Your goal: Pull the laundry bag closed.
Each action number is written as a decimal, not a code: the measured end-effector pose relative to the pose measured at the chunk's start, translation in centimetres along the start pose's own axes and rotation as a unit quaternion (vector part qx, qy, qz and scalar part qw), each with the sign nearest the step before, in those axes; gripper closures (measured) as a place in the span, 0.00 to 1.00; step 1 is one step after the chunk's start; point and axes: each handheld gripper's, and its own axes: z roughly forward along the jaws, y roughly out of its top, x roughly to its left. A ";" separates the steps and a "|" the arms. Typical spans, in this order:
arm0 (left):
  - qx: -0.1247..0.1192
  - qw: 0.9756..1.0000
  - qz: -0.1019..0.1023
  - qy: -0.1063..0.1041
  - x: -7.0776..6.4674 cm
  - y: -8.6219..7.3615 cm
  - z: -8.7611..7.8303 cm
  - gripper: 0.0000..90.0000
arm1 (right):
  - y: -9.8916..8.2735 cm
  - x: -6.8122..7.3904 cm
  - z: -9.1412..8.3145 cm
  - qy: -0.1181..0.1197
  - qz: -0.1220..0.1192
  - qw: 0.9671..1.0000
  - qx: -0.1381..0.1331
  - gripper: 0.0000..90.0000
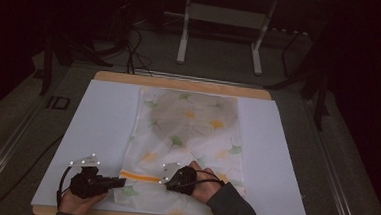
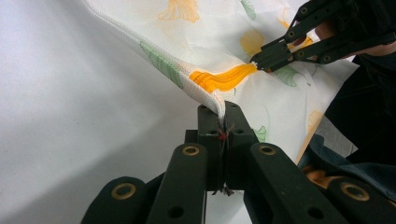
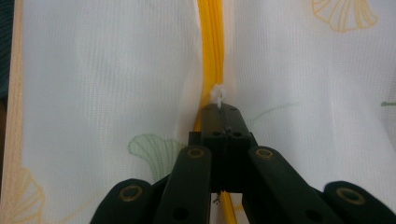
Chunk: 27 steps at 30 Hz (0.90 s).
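A white mesh bag (image 1: 192,132) printed with green and yellow leaves lies flat on the white sheet (image 1: 97,127). An orange zipper (image 1: 139,176) runs across its near end. My left gripper (image 1: 123,182) is shut on the bag's left edge (image 2: 205,28), at the end of the zipper (image 2: 224,78), lifting the fabric slightly; its jaws (image 2: 223,109) pinch the cloth. My right gripper (image 1: 166,185) points left along the zipper (image 3: 212,42) and its closed tips (image 3: 223,109) pinch the small white zipper pull (image 3: 218,95). In the left gripper view the right gripper (image 2: 257,59) is seen on the zipper.
The white sheet covers a wooden board (image 1: 180,83) with bare sheet on both sides of the bag. Beyond the table stand a metal frame's legs (image 1: 221,19) and cables (image 1: 137,49) on the dark floor.
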 end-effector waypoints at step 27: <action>-0.005 1.000 -0.002 0.002 0.2 0.0 -0.3 0.98 | -2.1 -0.1 -1.2 -0.007 0.016 1.000 0.008 1.00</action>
